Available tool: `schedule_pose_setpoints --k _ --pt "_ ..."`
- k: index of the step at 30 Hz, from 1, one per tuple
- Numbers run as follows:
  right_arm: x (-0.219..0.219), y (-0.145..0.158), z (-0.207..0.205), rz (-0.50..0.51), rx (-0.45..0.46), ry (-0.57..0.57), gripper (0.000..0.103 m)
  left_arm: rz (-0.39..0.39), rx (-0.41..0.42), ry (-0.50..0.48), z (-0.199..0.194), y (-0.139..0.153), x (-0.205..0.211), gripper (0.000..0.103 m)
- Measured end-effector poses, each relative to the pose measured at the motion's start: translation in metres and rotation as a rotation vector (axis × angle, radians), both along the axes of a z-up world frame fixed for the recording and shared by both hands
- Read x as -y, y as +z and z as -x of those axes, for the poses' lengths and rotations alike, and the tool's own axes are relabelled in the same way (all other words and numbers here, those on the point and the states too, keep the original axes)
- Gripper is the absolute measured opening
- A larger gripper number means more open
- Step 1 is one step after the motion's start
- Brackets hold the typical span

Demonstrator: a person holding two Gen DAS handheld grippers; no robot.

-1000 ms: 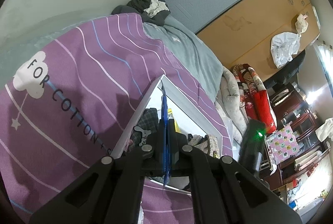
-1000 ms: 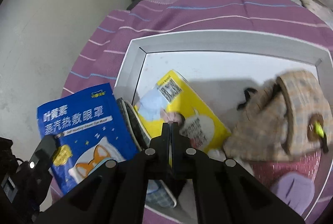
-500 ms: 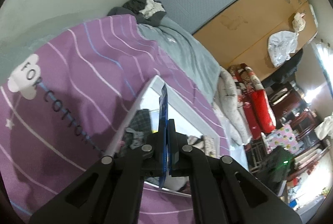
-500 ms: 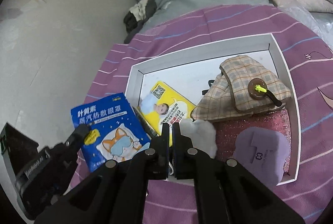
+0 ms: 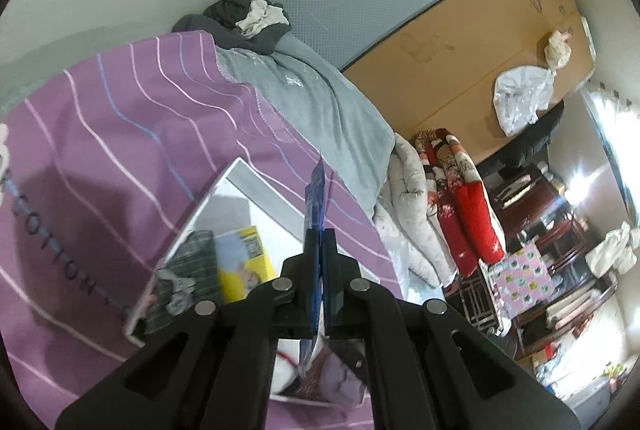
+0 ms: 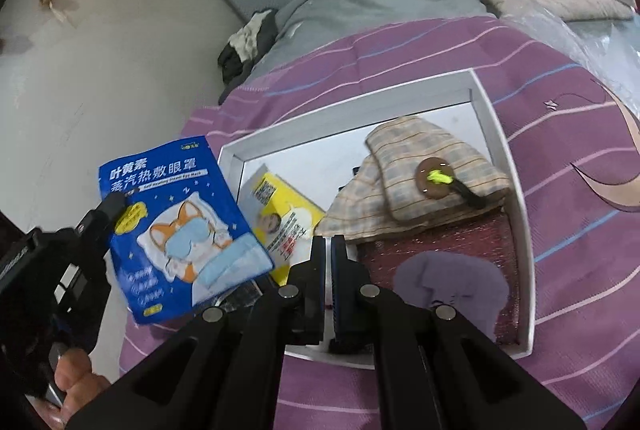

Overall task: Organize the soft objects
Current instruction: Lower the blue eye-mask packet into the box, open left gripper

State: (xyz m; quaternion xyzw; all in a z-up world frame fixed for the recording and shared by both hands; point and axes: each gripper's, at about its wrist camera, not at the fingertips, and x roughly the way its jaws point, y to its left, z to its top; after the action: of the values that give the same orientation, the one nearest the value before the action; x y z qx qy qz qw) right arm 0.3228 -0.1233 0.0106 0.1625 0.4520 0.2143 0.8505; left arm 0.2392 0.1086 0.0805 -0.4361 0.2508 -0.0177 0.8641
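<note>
Blue eye-mask packet [image 6: 180, 226] pinched edge-on in the closed left gripper [image 5: 320, 254] at frame left, right gripper [image 6: 328, 250] closed and empty, white tray [image 6: 516, 206] on purple bedspread [image 6: 580, 134] below.

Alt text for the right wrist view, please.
The left gripper holds a blue eye-mask packet beside a white tray on a purple striped bedsheet. The tray holds a plaid pouch and yellow packet.
</note>
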Motion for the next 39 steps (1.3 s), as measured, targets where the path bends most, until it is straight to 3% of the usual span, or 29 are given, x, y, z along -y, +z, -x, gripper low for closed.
schedule_pose_setpoints --k 4,9,13,14,18,21,28,32,34,38,39 --pt "-0.001 -0.002 -0.001 0.016 0.001 -0.002 0.002 0.028 -0.052 0.046 -0.022 -0.014 0.001 0.002" --pt "0.001 -0.003 -0.003 -0.005 0.001 0.007 0.002 0.050 -0.187 0.091 -0.036 -0.041 0.003 0.002" --pt "0.002 -0.006 -0.003 0.005 -0.008 0.008 0.002 -0.046 -0.307 0.158 -0.030 -0.046 0.007 0.003" --pt "0.002 -0.007 -0.003 0.008 -0.012 0.011 0.002 -0.070 -0.329 0.174 -0.028 -0.045 0.008 0.005" --pt "0.001 -0.006 -0.002 0.016 -0.009 0.020 0.002 -0.135 -0.352 0.108 -0.023 -0.038 0.019 0.047" --pt "-0.002 -0.004 0.000 0.041 -0.008 0.036 0.002 -0.171 -0.361 0.066 -0.016 -0.029 0.030 0.065" --pt "-0.010 0.004 0.010 0.122 -0.024 0.097 0.002 -0.209 -0.415 0.001 -0.005 -0.024 0.032 0.066" --pt "-0.016 0.015 0.021 0.193 -0.056 0.154 0.003 -0.310 -0.422 -0.035 0.003 -0.012 0.038 0.066" --pt "-0.015 0.025 0.028 0.194 -0.035 0.164 0.009 -0.371 -0.411 -0.044 0.007 -0.003 0.043 0.066" --pt "-0.010 0.047 0.042 0.186 0.006 0.148 0.064 -0.440 -0.400 -0.065 0.017 0.011 0.051 0.066" --pt "-0.010 0.052 0.045 0.187 0.020 0.144 0.069 -0.457 -0.403 -0.074 0.021 0.015 0.053 0.066"
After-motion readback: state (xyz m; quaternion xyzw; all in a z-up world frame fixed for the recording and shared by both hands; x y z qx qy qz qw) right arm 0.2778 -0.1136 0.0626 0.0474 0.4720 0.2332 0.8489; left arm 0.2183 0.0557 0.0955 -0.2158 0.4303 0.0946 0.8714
